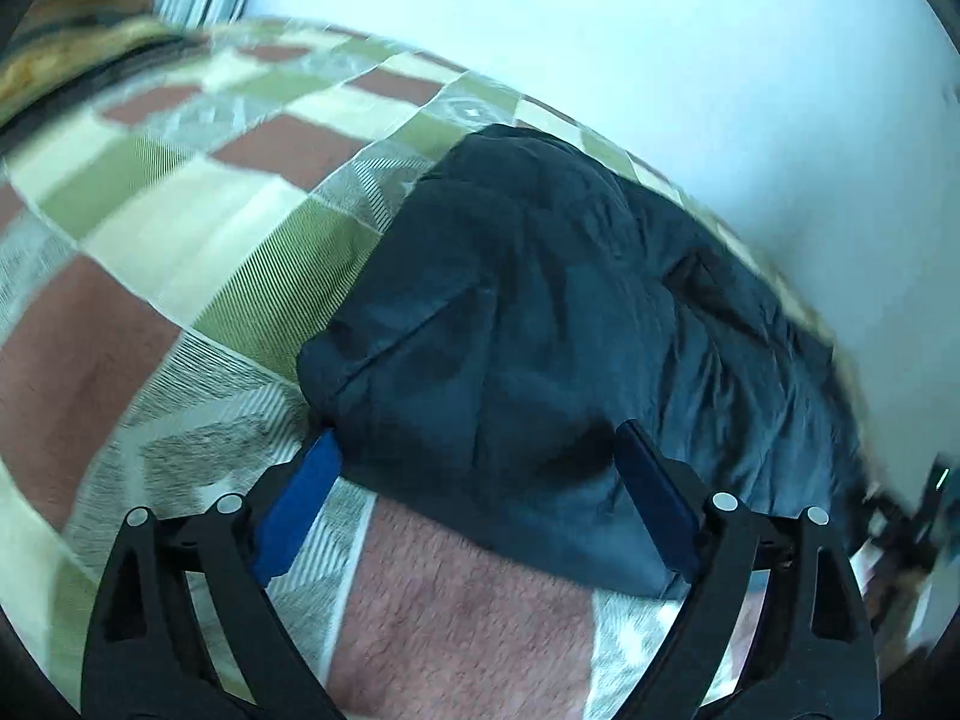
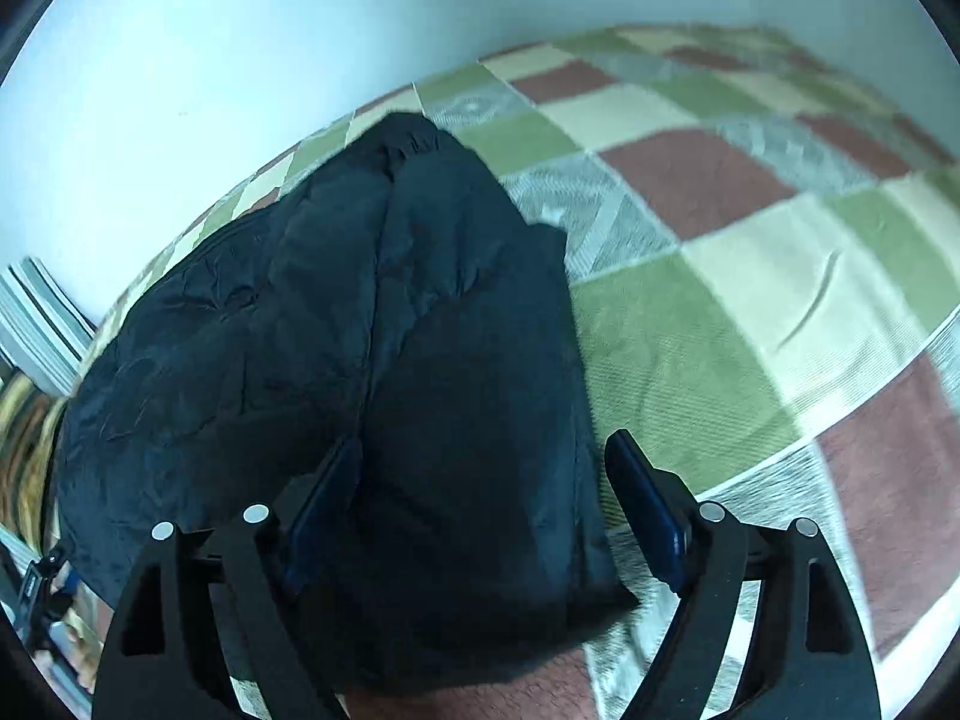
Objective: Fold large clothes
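Observation:
A dark navy garment [image 1: 540, 324] lies crumpled on a checkered blanket [image 1: 180, 228] of green, cream and brown squares. In the left wrist view my left gripper [image 1: 477, 438] is open, its blue pads [image 1: 300, 498] either side of the garment's near edge, just above it. In the right wrist view the garment [image 2: 360, 330] fills the middle. My right gripper [image 2: 480, 444] is open with the garment's near end between its fingers [image 2: 645, 498]. Neither gripper holds the cloth.
A pale wall [image 1: 660, 30] runs along the far side of the blanket [image 2: 750, 240]. A striped cloth [image 2: 42, 318] and a patterned surface [image 2: 24, 450] show at the left edge. Open blanket lies to the right of the garment in the right wrist view.

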